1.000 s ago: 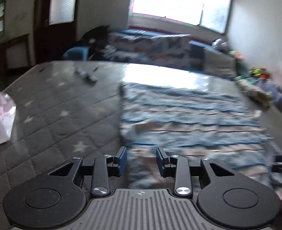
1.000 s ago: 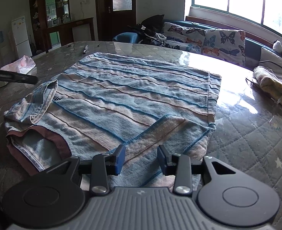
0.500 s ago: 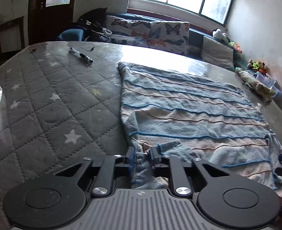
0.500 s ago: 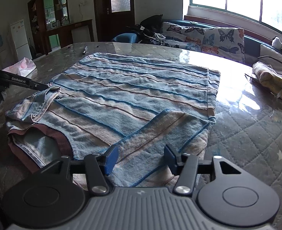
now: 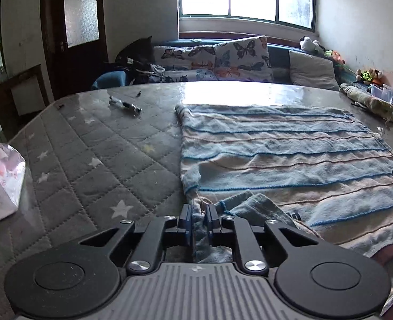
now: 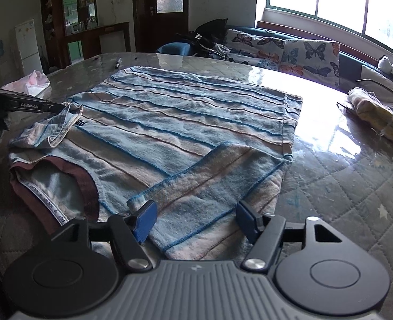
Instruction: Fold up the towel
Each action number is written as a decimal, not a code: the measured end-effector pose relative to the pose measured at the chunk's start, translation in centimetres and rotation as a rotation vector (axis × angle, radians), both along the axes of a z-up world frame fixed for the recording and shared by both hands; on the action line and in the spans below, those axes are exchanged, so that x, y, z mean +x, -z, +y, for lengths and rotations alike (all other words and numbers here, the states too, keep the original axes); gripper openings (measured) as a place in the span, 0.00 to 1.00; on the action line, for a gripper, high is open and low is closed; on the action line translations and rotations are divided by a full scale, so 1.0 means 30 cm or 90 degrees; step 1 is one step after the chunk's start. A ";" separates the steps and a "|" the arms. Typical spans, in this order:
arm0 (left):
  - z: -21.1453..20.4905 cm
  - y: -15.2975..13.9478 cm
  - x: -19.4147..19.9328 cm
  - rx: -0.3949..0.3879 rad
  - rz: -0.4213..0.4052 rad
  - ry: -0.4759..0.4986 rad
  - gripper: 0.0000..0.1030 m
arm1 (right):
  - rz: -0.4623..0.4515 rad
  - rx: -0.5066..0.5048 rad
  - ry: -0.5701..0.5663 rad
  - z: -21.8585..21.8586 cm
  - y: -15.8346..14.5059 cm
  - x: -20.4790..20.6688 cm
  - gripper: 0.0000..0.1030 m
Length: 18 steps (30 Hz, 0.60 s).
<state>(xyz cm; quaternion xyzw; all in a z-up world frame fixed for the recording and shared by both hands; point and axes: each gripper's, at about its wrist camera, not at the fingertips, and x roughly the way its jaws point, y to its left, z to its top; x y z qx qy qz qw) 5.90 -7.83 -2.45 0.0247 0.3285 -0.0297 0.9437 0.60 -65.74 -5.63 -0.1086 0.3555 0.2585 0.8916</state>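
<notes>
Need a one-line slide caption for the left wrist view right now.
Left claw shut on the striped towel at its near corner, on the quilted table.

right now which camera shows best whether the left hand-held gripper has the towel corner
The left wrist view: the left hand-held gripper is shut on the towel, with bunched corner cloth between its pads. The right wrist view shows only that gripper's tip from the side, touching the lifted corner.

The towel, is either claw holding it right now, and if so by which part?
The left claw is shut on the towel, pinching a bunched near corner. The right claw is open above the near edge, holding nothing.
</notes>
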 end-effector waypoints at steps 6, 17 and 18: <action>-0.011 -0.060 -0.077 0.013 -0.030 0.032 0.14 | -0.008 -0.023 -0.012 0.027 -0.011 -0.025 0.65; -0.214 -0.090 -0.311 0.006 -0.023 0.272 0.14 | -0.024 -0.007 -0.071 0.112 -0.089 -0.114 0.46; -0.233 -0.082 -0.320 0.015 -0.021 0.286 0.14 | -0.023 -0.008 -0.087 0.135 -0.087 -0.122 0.41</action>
